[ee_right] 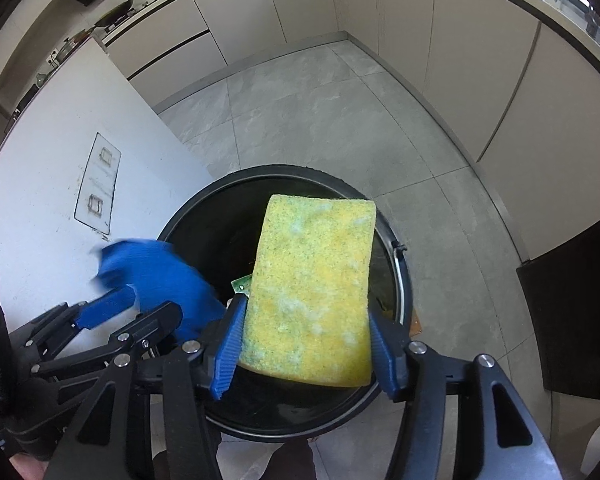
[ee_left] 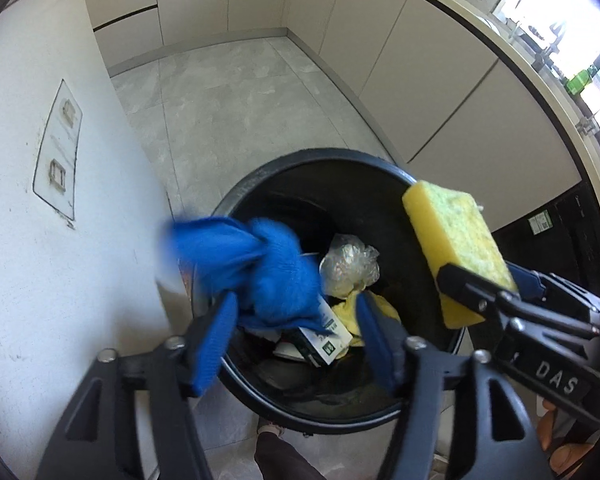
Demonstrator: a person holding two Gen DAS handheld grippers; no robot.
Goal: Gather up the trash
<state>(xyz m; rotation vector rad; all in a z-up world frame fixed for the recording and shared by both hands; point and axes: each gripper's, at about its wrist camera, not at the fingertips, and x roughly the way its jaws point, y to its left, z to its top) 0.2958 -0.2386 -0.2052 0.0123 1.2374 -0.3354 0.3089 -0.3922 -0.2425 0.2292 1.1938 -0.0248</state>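
Note:
A round black trash bin [ee_left: 260,184] stands on the floor below both grippers; it also shows in the right wrist view [ee_right: 400,280]. It holds crumpled clear plastic [ee_left: 350,258], a small carton [ee_left: 328,340] and yellow scraps. My left gripper [ee_left: 296,316] is open above the bin; a blurred blue cloth [ee_left: 260,268] hangs at its left finger and over the bin's left rim. The cloth shows in the right wrist view [ee_right: 156,268] too. My right gripper [ee_right: 306,336] is shut on a yellow-green sponge [ee_right: 312,284] held over the bin, also seen in the left wrist view [ee_left: 460,248].
A white panel [ee_left: 40,200] with a small outlined plate stands close on the left of the bin. Grey tiled floor [ee_right: 320,112] stretches ahead. Beige cabinets [ee_right: 480,80] curve along the back and right. A dark appliance [ee_right: 580,312] stands at the right.

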